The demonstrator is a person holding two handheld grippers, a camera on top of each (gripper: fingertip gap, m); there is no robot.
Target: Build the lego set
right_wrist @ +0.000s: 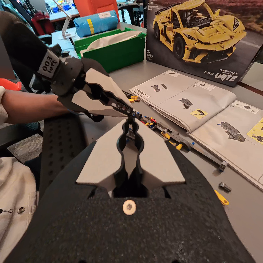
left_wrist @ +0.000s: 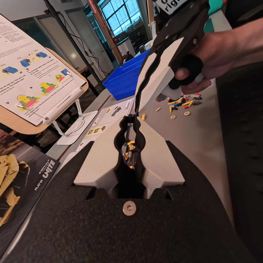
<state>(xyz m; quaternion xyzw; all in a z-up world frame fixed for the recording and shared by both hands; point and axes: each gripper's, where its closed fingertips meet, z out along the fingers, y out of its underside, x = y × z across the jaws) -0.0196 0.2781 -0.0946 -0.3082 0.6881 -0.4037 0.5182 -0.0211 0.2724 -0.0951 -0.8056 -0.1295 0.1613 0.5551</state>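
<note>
Up close, the left gripper (left_wrist: pixel 130 118) pinches a black beam (right_wrist: pixel 125 108) at its fingertips, and the right gripper (right_wrist: pixel 130 121) meets it tip to tip, its own fingers closed on a small dark piece too hidden to name. Only the right wrist view shows the beam's row of holes and the long grey chassis (right_wrist: pixel 170 132) lying on the table (right_wrist: pixel 142 74) just beyond both tips, beside the open booklet (right_wrist: pixel 199 99), with the box (right_wrist: pixel 199 35) and a green bin (right_wrist: pixel 113 54) farther ahead. Only the left wrist view shows one blue bin (left_wrist: pixel 123 79) ahead of the grippers, a loose pile of small parts (left_wrist: pixel 183 101) under the right hand (left_wrist: pixel 199 64), two tan gears (left_wrist: pixel 180 115) and one yellow piece (left_wrist: pixel 143 116) near the tips, and a sheet on a stand (left_wrist: pixel 35 79) to the left.
</note>
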